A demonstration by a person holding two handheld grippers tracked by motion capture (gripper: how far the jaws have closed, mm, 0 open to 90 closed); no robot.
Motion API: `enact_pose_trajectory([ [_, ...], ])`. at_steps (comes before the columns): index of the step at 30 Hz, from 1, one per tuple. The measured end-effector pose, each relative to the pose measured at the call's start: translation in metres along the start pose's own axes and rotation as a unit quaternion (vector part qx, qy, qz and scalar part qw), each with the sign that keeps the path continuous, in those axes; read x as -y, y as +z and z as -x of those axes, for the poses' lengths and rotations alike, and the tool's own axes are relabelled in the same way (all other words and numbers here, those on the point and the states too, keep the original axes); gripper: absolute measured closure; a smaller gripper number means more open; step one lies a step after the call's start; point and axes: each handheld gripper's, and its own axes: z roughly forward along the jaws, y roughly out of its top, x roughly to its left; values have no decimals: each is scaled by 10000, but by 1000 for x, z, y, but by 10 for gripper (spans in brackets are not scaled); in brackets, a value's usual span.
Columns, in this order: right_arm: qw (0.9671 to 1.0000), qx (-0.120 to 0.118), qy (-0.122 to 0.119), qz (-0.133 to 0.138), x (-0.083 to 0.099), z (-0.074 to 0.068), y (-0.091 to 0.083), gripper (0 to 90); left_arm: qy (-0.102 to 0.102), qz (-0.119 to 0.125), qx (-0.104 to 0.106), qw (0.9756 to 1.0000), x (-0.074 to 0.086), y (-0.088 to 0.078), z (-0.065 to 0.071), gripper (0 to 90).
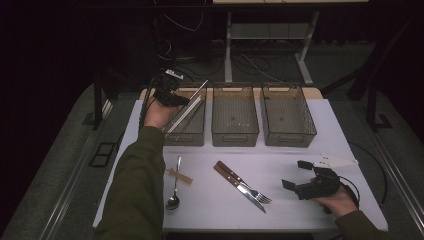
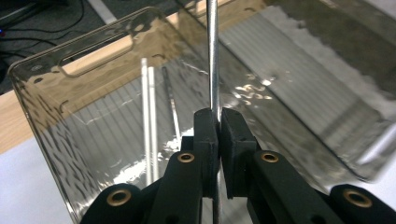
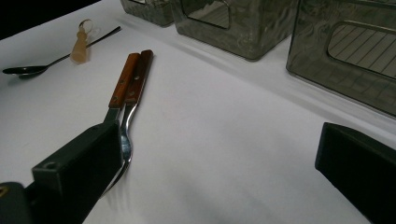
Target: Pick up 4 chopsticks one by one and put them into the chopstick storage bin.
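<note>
1. At the upper left of the high view, the left gripper (image 1: pixel 176 98) is held over the leftmost clear plastic bin (image 1: pixel 186 131), pinching a thin metal rod (image 1: pixel 198 90).
2. In the left gripper view, the rod (image 2: pixel 213 56) runs up the centre of the frame, clamped between the two black jaws, with the bin's ribbed floor behind it.
3. Pale slim sticks (image 2: pixel 148 112) lie inside that bin.
4. At the lower right of the high view, the right gripper (image 1: pixel 296 175) rests on the white surface (image 1: pixel 295 215), jaws spread wide, holding nothing.
5. A wooden-handled knife and fork (image 1: pixel 242 186) lie side by side at lower centre.
6. A long metal spoon (image 1: pixel 174 187) lies at lower left, with a small pale wooden utensil (image 1: pixel 180 175) just beside it.
</note>
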Motion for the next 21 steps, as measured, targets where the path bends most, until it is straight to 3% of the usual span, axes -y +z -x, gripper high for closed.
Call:
enact_pose_trajectory([
  [4, 10000, -28, -6, 1, 0, 0, 0, 8, -24, 33, -72, 10000, 3, 12, -6, 855],
  [12, 10000, -50, 34, 42, 0, 0, -1, 8, -8, -215, -208, 9996, 9, 35, -5, 855],
  [19, 10000, -63, 20, 70, -1, 0, -2, 8, -200, -536, -392, 9976, 18, 50, -7, 846],
  [20, 10000, -64, 30, 67, -1, -1, -2, 8, -234, -519, -441, 9974, 19, 51, -7, 823],
  [21, 9999, -63, 40, 68, -1, -1, -2, 8, -220, -482, -461, 9975, 20, 51, -7, 717],
])
